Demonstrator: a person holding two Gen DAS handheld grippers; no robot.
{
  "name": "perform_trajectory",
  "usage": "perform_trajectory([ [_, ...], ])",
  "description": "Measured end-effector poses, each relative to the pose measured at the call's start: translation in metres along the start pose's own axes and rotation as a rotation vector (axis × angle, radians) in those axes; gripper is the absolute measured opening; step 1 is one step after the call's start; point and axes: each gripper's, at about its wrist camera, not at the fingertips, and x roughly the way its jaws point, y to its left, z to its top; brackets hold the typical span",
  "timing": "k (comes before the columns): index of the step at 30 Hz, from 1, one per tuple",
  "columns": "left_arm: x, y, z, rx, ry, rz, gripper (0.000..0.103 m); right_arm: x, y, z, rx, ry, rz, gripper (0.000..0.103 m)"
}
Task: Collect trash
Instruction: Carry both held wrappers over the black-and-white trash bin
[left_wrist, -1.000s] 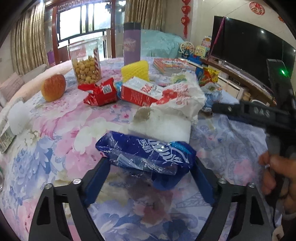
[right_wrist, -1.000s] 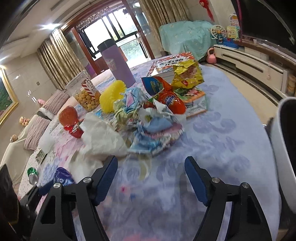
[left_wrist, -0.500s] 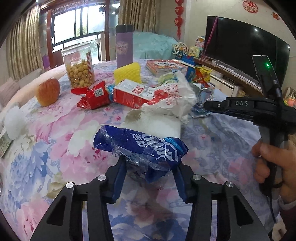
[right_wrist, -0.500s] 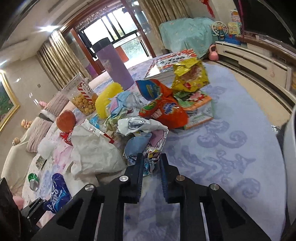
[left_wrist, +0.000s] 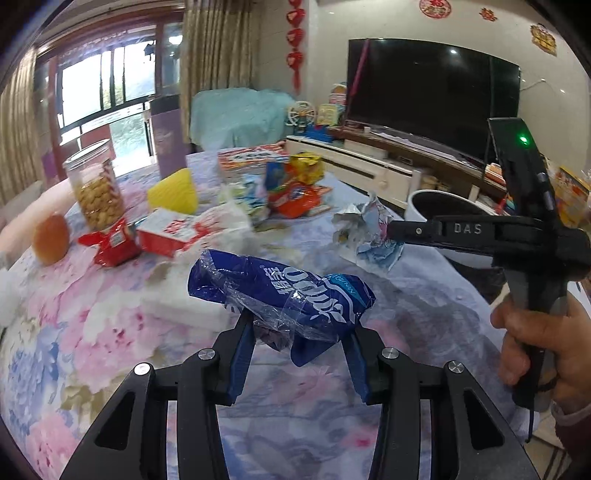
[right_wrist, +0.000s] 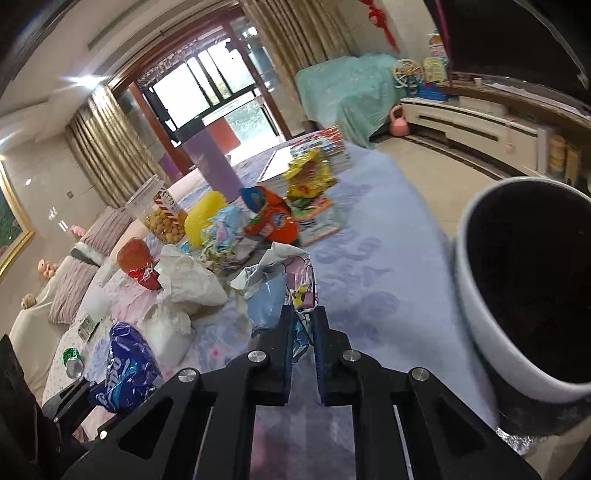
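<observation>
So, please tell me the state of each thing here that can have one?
Left claw: shut on blue wrapper, lifted.
Right claw: shut on crumpled wrapper.
White bin: open, beside the table.
Snack jar: upright, closed.
TV: off.

Bare tablecloth (right_wrist: 373, 266) open toward bin (right_wrist: 480, 354); wrapper pile (right_wrist: 266, 221) crowds left side

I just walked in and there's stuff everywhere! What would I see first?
Probably the shiny blue plastic wrapper pinched in the left gripper, lifted off the flowery tablecloth. Next, the crumpled pastel wrapper clamped in the right gripper, close to the big white trash bin at the table's right edge.
</observation>
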Motion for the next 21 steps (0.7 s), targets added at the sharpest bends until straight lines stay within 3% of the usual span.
perform_trajectory([
  [21,0.049,-0.065,0.037,0.094,0.032,-0.115,0.044,-0.078,-0.062,-0.008,0.108,-0.112,-0.075,0.005],
])
